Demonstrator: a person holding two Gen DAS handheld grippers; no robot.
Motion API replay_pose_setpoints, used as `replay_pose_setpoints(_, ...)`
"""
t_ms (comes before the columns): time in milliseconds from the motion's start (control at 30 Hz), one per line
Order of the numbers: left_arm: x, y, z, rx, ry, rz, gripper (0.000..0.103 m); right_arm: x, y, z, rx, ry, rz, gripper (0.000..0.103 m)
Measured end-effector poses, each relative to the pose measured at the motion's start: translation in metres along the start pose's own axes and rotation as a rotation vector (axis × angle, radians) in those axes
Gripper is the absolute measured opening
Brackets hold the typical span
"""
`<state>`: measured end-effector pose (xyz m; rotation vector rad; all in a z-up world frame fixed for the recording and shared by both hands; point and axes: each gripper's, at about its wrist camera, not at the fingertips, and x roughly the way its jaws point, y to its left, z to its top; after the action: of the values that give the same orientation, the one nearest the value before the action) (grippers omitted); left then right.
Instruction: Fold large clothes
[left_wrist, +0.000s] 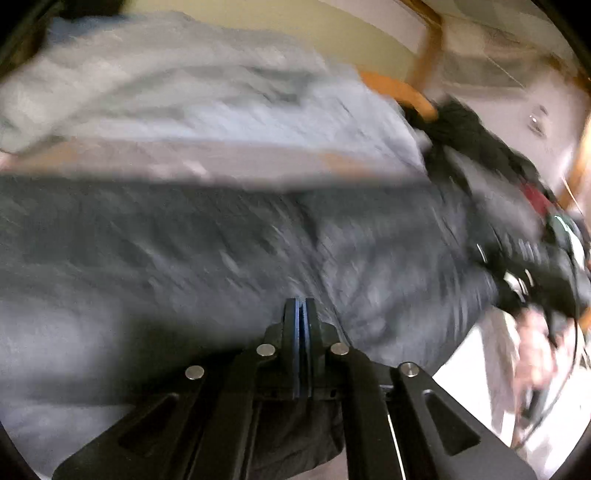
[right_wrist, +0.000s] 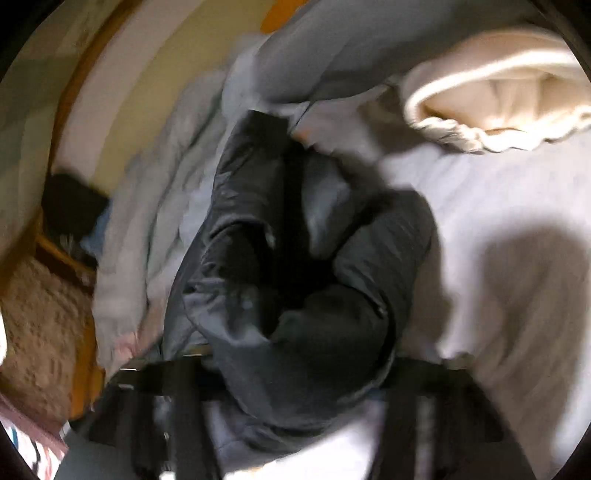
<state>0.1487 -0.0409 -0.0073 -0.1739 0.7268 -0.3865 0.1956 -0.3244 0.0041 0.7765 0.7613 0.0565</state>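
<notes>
A dark grey garment (left_wrist: 221, 240) stretches across the left wrist view, blurred. My left gripper (left_wrist: 299, 306) is low in the middle, its jaws shut on this cloth, and a fold hangs beneath its arms. The garment's right end runs to my right gripper (left_wrist: 509, 288), held by a person's hand (left_wrist: 535, 350). In the right wrist view the same dark grey garment (right_wrist: 295, 277) bunches up between the gripper's arms and covers its fingers; the cloth puckers toward them as if pinched.
A pale grey-blue garment (left_wrist: 184, 92) lies behind the dark one on the bed. A cream hooded top (right_wrist: 498, 92) rests on the white sheet (right_wrist: 517, 221). The wooden bed frame (left_wrist: 410, 96) curves along the far edge, with a beige rug (right_wrist: 37, 314) beyond it.
</notes>
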Motion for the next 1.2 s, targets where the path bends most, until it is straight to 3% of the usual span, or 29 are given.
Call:
replay_pose_setpoints(33, -0.03, 0.003, 0.013, -0.031, -0.091, -0.019, 0.003, -0.015, 0.014, -0.003, -0.068, -0.021, -0.032, 0.029)
replay_pose_setpoints(100, -0.085, 0.005, 0.039, 0.023, -0.203, -0.033, 0.018, -0.038, 0.03, -0.01, -0.123, -0.048, -0.057, 0.028)
replay_pose_setpoints(167, -0.126, 0.015, 0.05, 0.05, -0.278, 0.037, 0.03, -0.062, 0.037, -0.012, -0.131, -0.062, -0.054, 0.027)
replay_pose_setpoints(200, -0.142, 0.024, 0.051, 0.041, -0.316, 0.057, 0.042, -0.072, 0.042, -0.011, -0.151, -0.071, -0.076, 0.027)
replay_pose_setpoints(333, -0.197, 0.073, 0.05, -0.112, -0.489, 0.246, 0.063, -0.11, 0.071, -0.019, -0.362, -0.148, -0.227, 0.027)
replay_pose_setpoints(367, -0.205, 0.084, 0.05, -0.141, -0.491, 0.272, 0.072, -0.123, 0.075, -0.026, -0.407, -0.177, -0.252, 0.027)
replay_pose_setpoints(400, -0.208, 0.093, 0.049, -0.172, -0.468, 0.278, 0.076, -0.132, 0.071, -0.028, -0.426, -0.188, -0.262, 0.027)
replay_pose_setpoints(467, -0.203, 0.111, 0.044, -0.232, -0.356, 0.209, 0.077, -0.146, 0.07, -0.035, -0.454, -0.203, -0.289, 0.027)
replay_pose_setpoints(500, -0.191, 0.117, 0.039, -0.251, -0.263, 0.16, 0.077, -0.152, 0.069, -0.035, -0.453, -0.212, -0.295, 0.027)
replay_pose_setpoints(600, -0.156, 0.123, 0.013, -0.294, -0.089, 0.1, 0.077, -0.162, 0.075, -0.032, -0.461, -0.254, -0.326, 0.027)
replay_pose_setpoints(733, -0.104, 0.11, -0.008, -0.321, 0.163, -0.015, 0.077, -0.171, 0.088, -0.005, -0.49, -0.307, -0.432, 0.027)
replay_pose_setpoints(833, -0.092, 0.1, -0.017, -0.365, 0.193, -0.092, 0.077, -0.177, 0.093, 0.01, -0.552, -0.341, -0.477, 0.027)
replay_pose_setpoints(933, -0.088, 0.085, -0.018, -0.339, 0.199, -0.127, 0.077, -0.176, 0.102, 0.021, -0.593, -0.338, -0.527, 0.027)
replay_pose_setpoints(1133, -0.078, 0.054, -0.006, -0.231, 0.191, -0.13, 0.076, -0.162, 0.139, -0.005, -0.757, -0.368, -0.572, 0.028)
replay_pose_setpoints(1200, -0.076, 0.047, -0.001, -0.2, 0.181, -0.098, 0.069, -0.159, 0.153, -0.016, -0.756, -0.388, -0.557, 0.03)
